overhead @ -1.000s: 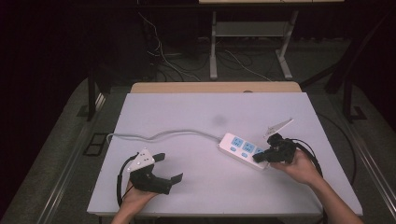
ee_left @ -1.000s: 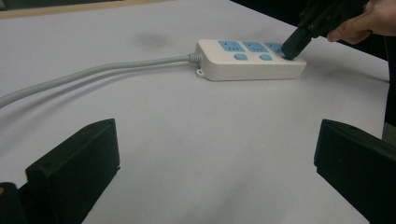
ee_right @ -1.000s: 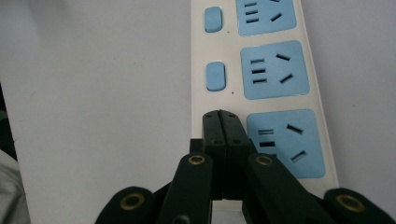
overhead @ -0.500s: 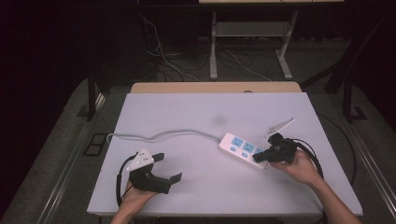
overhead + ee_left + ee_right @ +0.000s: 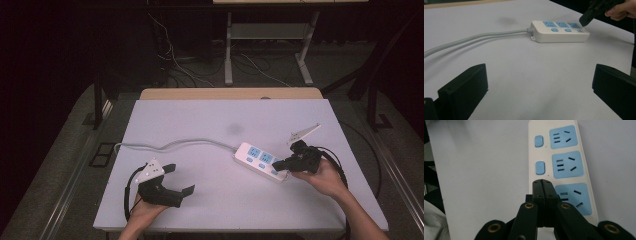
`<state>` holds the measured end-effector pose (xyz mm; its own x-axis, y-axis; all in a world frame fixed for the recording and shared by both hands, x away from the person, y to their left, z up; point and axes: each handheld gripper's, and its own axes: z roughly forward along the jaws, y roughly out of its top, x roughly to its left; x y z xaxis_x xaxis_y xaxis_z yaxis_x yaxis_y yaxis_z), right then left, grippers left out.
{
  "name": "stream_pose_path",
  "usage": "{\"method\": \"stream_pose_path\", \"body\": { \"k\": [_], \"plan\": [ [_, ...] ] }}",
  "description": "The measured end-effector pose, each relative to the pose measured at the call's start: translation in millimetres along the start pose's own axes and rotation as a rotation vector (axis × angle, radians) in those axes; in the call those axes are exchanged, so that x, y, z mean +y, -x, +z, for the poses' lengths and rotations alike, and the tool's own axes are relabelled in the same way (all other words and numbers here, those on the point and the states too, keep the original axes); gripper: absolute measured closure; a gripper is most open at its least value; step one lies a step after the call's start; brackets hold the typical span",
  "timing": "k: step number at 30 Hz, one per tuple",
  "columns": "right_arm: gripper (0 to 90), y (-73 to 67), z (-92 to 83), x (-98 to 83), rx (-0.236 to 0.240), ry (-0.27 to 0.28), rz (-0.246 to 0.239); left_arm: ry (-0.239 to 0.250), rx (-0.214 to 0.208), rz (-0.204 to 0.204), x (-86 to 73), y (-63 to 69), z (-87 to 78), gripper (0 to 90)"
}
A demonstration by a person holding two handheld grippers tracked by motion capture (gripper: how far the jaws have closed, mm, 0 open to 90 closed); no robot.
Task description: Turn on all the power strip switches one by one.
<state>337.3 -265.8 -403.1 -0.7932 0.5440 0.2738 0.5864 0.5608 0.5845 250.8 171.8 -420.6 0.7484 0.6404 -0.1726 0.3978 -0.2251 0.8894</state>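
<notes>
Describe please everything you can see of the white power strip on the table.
The power strip is a long white block, plastic by its look, lying flat on the table at its right side. It has three blue sockets, each with a small blue button beside it. A grey-white cable leaves its left end and runs off the table's left edge. The right gripper, jaws shut, has its tips over the button at the end away from the cable.

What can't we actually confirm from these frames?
- Third switch on the power strip: in the right gripper view, the shut right gripper covers it; pressed or just touched, cannot tell.
- Cord: runs off the table's left edge in the high view; its plug end is out of sight.
- Switch states: too small in the high view.
- Left gripper: jaws open, nothing between them.
</notes>
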Motion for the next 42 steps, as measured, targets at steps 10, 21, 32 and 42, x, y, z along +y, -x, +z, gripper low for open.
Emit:
{"method": "stream_pose_path", "body": {
  "k": [10,21,32,42],
  "plan": [
    [90.0,-1.4,-9.2,11.7,-0.003,0.011,-0.015,0.008,-0.001,-0.003,0.4,-0.3,-0.3,0.0],
    [90.0,-4.0,-18.7,35.7,-0.006,0.019,-0.050,0.004,-0.003,-0.001,0.1,-0.5,-0.1,0.0],
    [90.0,-2.8,-14.0,53.9,-0.002,0.007,-0.067,0.004,-0.004,-0.001,0.1,-0.7,-0.1,0.0],
    [90.0,0.9,0.5,56.6,0.011,-0.029,-0.072,0.004,-0.005,0.002,0.0,-1.2,-0.6,0.0]
  ]
}}
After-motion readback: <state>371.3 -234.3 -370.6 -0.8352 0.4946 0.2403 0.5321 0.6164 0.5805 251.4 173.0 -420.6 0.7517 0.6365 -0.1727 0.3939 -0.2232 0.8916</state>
